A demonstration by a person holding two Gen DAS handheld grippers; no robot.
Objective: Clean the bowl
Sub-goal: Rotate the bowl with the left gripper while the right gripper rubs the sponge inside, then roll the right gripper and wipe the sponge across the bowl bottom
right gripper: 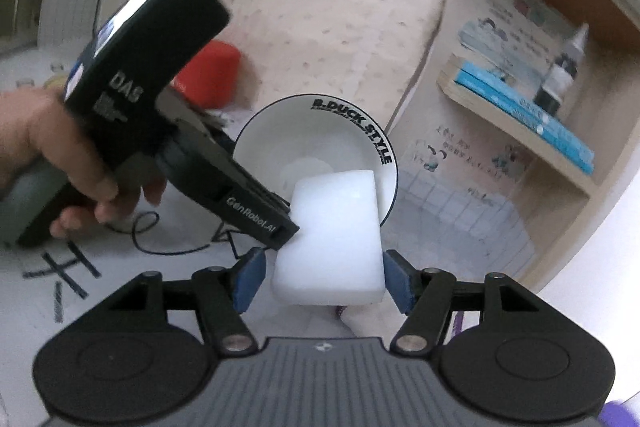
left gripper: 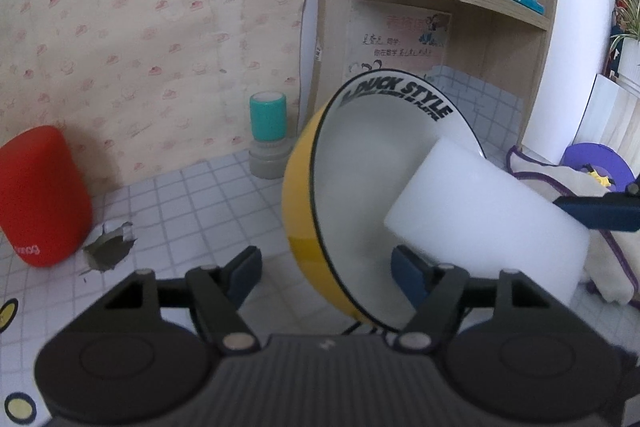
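While the yellow bowl (left gripper: pixel 304 203) is tipped up on its side with its white inside facing the white sponge block (right gripper: pixel 332 239), the step in hand looks like the wiping itself, near its middle or its end. The left gripper (left gripper: pixel 326 277) straddles the bowl's lower rim, one pad outside and one inside; whether the pads press on the wall I cannot tell, though the bowl stays tilted off the desk (left gripper: pixel 192 195). The right gripper (right gripper: pixel 324 277) has the sponge between its blue pads with a sliver of gap on the left side, so a firm grip is doubtful. Its far end reaches into the bowl. The next move likely calls for a surer hold on both, then a sweep around the inner wall under the lettered rim. Nearby, a red speaker (left gripper: pixel 42 195) stands at the desk's left edge, a teal stamp (left gripper: pixel 267 139) at the back by the wall, and a cloth (left gripper: pixel 600 251) lies at the right; none blocks the bowl.
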